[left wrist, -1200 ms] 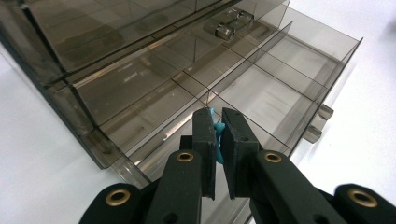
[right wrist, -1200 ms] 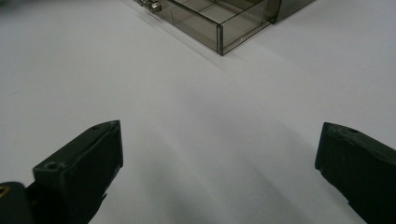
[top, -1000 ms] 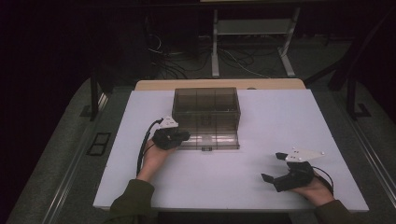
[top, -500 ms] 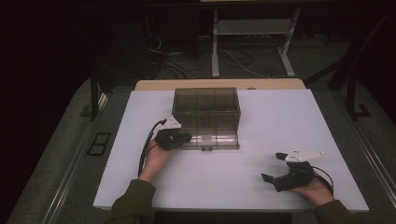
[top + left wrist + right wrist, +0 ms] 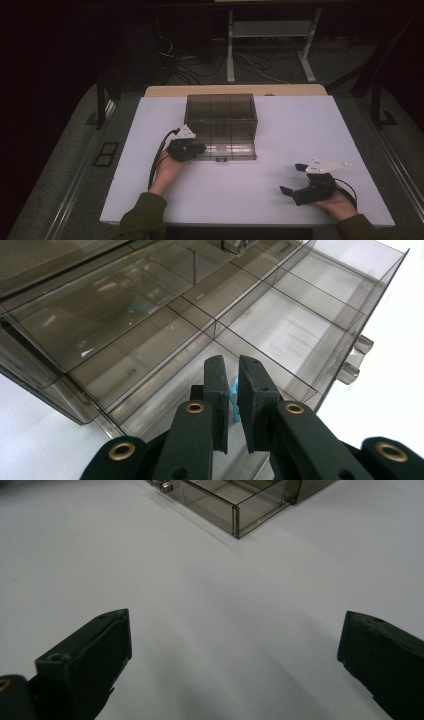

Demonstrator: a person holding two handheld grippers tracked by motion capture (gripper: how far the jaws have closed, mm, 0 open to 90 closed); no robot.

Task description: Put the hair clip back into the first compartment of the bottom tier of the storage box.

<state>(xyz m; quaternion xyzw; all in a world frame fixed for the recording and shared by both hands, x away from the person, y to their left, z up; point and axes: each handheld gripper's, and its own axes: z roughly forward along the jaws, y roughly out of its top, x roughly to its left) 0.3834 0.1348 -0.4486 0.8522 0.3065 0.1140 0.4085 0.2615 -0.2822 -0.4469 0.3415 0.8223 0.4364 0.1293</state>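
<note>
Small blue thing (image 5: 233, 400) between tongs — mostly hidden.

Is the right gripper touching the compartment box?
Apart. In the high view the right gripper rests on the table, well clear of the compartment box; bare white surface lies between them.

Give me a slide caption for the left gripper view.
Left gripper pinching a small blue item over the open smoky compartment box.

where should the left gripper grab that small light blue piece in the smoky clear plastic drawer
Grip the small light blue piece across its thin upright sides, coming from above the smoky clear plastic drawer. It stands narrow between the left gripper's nearly closed jaws, and the compartment walls probably block a sideways approach.
</note>
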